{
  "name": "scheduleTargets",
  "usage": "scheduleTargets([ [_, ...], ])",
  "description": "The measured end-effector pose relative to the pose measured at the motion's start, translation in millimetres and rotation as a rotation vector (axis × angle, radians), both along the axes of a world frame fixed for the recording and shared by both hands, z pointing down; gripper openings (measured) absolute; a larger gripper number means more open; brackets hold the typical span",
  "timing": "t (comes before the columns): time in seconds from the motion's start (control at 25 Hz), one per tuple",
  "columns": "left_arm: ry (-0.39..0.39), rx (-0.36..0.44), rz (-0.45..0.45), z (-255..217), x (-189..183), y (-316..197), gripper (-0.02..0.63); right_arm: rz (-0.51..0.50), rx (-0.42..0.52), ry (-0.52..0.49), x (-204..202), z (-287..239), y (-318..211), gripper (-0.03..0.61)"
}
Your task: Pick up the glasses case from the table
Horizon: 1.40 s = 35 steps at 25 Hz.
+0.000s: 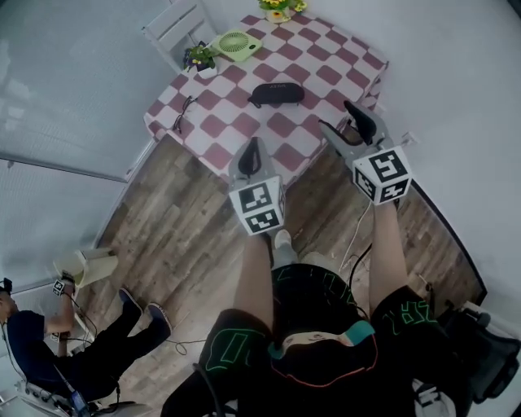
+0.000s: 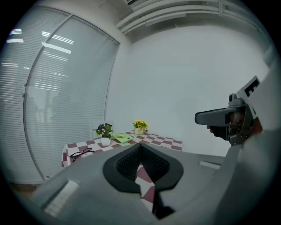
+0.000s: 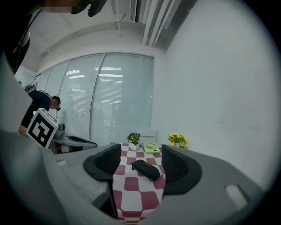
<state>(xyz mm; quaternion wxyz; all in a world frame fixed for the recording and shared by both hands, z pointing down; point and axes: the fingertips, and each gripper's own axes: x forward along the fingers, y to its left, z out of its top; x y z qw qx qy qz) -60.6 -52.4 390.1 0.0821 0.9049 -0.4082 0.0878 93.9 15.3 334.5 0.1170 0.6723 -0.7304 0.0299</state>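
Note:
The black glasses case (image 1: 275, 94) lies near the middle of the red-and-white checked table (image 1: 321, 77). My two grippers hover over the wooden floor just short of the table's near edge, apart from the case. The left gripper (image 1: 252, 153) has its dark pads meeting at the tips, with nothing between them (image 2: 140, 147). The right gripper (image 1: 348, 126) stands open; in the right gripper view the case (image 3: 146, 169) shows far ahead between its spread pads (image 3: 140, 163), untouched.
On the table are a green fan (image 1: 236, 45), a purple flower pot (image 1: 199, 59), yellow flowers (image 1: 281, 10) and a pair of glasses (image 1: 184, 112) at its left edge. A white chair (image 1: 175, 28) stands behind. A person (image 1: 49, 342) sits at lower left.

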Motion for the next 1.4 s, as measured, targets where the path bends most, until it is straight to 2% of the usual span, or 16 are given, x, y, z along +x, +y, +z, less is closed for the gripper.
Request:
scheduleTargets([
  [0.16, 0.008, -0.008, -0.012, 1, 10, -21, 0.009, -0.077, -0.089, 0.031, 6, 11, -30, 0.305],
  [0.32, -0.003, -0.043, -0.073, 16, 19, -41, 0.009, -0.214, -0.19, 0.081, 5, 35, -71, 0.338],
  [0.68, -0.017, -0.168, -0.316, 73, 43, -96, 0.009, -0.524, -0.46, 0.223, 24, 118, -157, 0.35],
  [0.92, -0.007, -0.216, -0.427, 94, 57, -114, 0.009, -0.682, -0.621, 0.282, 29, 160, -186, 0.35],
  [1.16, 0.015, -0.246, -0.522, 105, 46, -125, 0.009, -0.803, -0.731, 0.338, 12, 186, -205, 0.35],
  [1.4, 0.055, -0.294, -0.583, 128, 36, -148, 0.009, -0.864, -0.836, 0.402, -2, 216, -226, 0.364],
])
